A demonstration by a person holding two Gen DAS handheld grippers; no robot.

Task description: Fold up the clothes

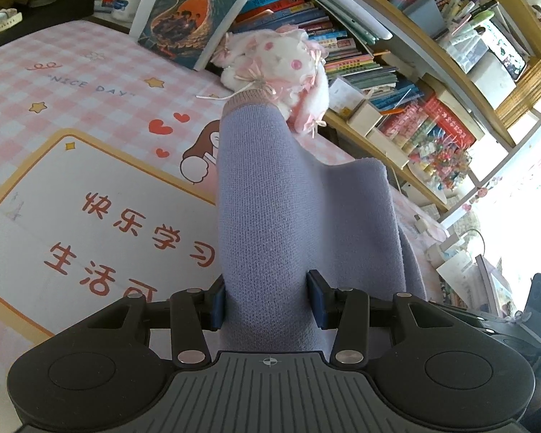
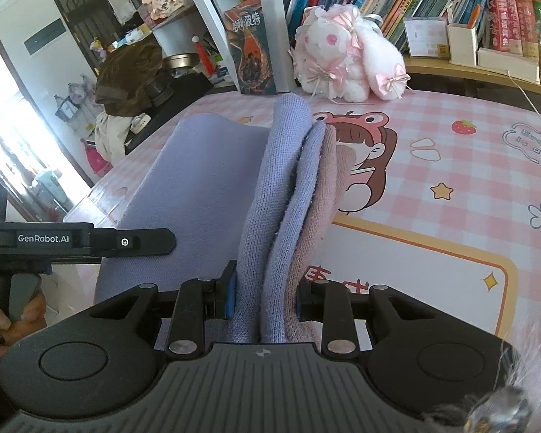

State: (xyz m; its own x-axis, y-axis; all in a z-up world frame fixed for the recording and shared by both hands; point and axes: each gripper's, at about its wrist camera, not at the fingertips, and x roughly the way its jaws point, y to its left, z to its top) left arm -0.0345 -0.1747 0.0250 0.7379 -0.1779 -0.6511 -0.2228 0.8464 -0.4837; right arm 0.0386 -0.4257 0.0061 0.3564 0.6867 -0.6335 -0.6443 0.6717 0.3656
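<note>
Evidently the folding is under way but not finished; a lavender knitted garment (image 1: 270,195) is held up off the worktop (image 1: 90,83) by both tools, and no finished, flat fold is seen lying anywhere. In the left wrist view the left gripper (image 1: 267,301) has its jaws clamped on a thick roll of the knit, with a pinkish cuff (image 1: 250,98) at the far end; this part is judged to be a sleeve, though the whole shape cannot be made out. In the right wrist view the right gripper (image 2: 265,297) has its jaws pressed on several gathered layers, lavender beside a dusty pink band (image 2: 315,216), so some doubling of the cloth appears to have been done already; a broad panel of the garment is stretched between the two tools toward the left one, seen at the picture's left edge. A plush toy (image 2: 346,54) and a book (image 2: 250,54) stand at the back of the worktop, well apart from the cloth; the printed mat beneath is left free for laying down. What is judged to remain: the held layers are to be lowered, squared and smoothed, and any further fold made.
</note>
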